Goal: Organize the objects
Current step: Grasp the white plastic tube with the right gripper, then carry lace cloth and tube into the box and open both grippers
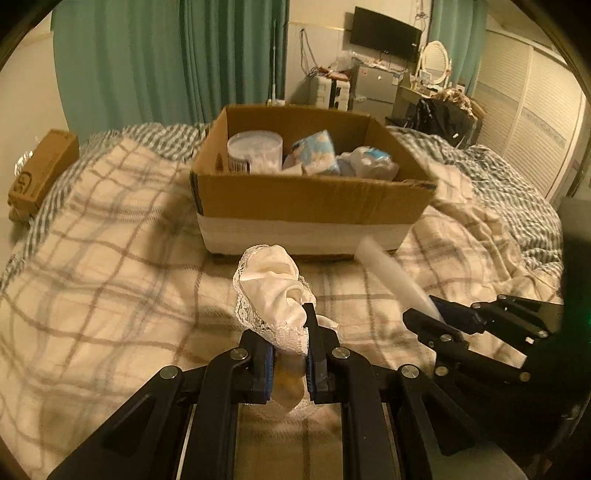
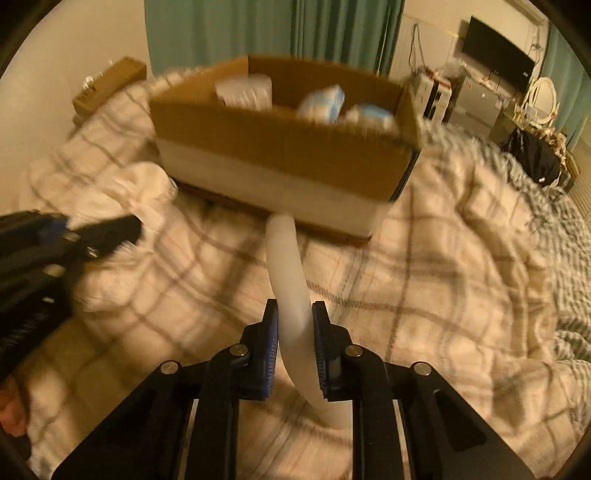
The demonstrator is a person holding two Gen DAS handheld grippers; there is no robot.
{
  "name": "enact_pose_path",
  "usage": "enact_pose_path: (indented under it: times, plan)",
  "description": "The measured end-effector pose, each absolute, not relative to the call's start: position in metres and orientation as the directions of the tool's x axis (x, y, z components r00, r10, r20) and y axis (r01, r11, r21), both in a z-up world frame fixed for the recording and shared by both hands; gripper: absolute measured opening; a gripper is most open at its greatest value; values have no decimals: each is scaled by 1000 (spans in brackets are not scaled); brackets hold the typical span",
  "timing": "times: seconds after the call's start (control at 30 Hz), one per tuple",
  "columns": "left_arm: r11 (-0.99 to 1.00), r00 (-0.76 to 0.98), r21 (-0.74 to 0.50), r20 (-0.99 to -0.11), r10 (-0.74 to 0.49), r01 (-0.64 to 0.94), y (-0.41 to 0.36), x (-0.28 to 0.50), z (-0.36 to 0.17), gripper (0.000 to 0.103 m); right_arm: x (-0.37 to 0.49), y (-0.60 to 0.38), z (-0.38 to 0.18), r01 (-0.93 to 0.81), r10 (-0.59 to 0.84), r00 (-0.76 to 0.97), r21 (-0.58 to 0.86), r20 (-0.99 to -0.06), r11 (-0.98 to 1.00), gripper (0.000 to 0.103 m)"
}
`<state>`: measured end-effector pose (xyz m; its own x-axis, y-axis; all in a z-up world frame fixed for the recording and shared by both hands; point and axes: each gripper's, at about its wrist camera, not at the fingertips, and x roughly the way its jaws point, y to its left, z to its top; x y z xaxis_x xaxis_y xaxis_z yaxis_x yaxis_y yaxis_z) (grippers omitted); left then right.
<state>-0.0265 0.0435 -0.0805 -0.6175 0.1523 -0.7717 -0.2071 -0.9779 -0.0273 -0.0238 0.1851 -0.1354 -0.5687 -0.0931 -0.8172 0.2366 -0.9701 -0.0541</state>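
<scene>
An open cardboard box (image 1: 306, 199) stands on the bed; it also shows in the right wrist view (image 2: 280, 147). Inside are a round plastic tub (image 1: 255, 147) and soft blue-and-white packs (image 1: 316, 151). My left gripper (image 1: 291, 325) is shut on a white lace-trimmed cloth (image 1: 273, 291), held above the blanket in front of the box. My right gripper (image 2: 294, 314) is shut on a long white tube (image 2: 288, 266) that points toward the box's front wall. In the left wrist view the right gripper (image 1: 432, 317) and the tube (image 1: 391, 277) are at the right. The right wrist view is blurred.
A plaid blanket (image 1: 110, 277) covers the bed. A small cardboard box (image 1: 40, 170) lies at the bed's left edge by the wall. Green curtains (image 1: 166, 55) hang behind. A TV (image 1: 386, 33), a mirror and furniture stand at the far right.
</scene>
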Motion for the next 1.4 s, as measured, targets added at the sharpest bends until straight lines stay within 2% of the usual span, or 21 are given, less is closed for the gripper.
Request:
enact_pose_path:
  times: [0.33, 0.8, 1.13, 1.4]
  plan:
    - [-973, -710, 15, -686, 157, -230, 46, -16, -25, 13, 6, 180, -50, 240, -158, -698, -21, -699, -971, 16]
    - [-959, -799, 102, -579, 160, -266, 63, -92, 35, 13, -61, 199, 26, 218, -165, -774, -13, -612, -976, 16]
    - [-960, -820, 110, -551, 156, -257, 73, -168, 26, 13, -149, 209, 28, 197, -174, -770, 30, -614, -980, 16]
    - [-964, -778, 86, -611, 148, -251, 75, -211, -25, 13, -204, 211, -14, 177, -170, -721, 58, -672, -982, 16]
